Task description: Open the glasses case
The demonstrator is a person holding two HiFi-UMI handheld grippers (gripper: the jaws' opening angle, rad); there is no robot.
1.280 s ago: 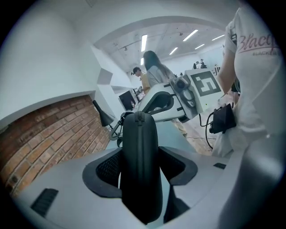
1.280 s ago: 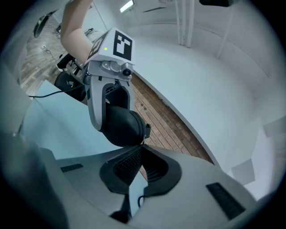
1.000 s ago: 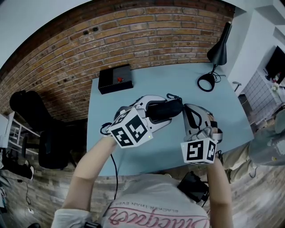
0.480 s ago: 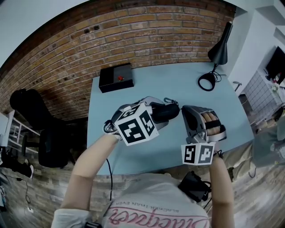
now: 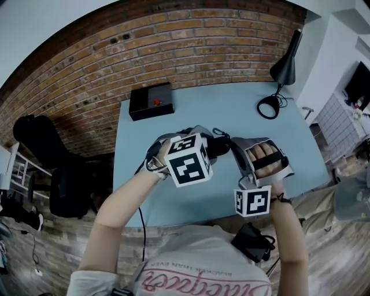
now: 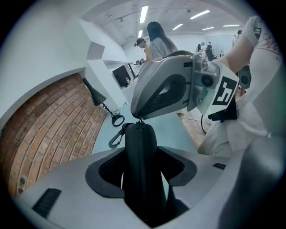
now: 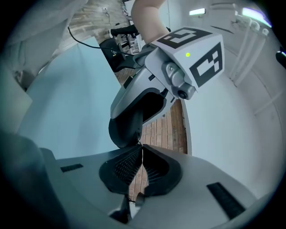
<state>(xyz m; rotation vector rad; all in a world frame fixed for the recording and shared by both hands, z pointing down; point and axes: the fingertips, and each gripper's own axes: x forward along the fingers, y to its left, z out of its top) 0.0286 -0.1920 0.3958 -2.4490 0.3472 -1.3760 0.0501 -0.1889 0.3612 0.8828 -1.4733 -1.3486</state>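
Since the earlier frames, over the tabletop the left gripper and right gripper are brought lower, the right rolled over. The glasses case is clamped above it by the left jaws, just tightened to roughly half-wide, and is judged steadied so the right jaws, pinched shut on its zipper pull, can drag it round.

Open-plan office / lab space. Brick wall behind light-blue table; desk lamp and black box with red button on it. Office chair on wood floor. Left gripper view: ceiling strip lights, monitor, people standing at back.
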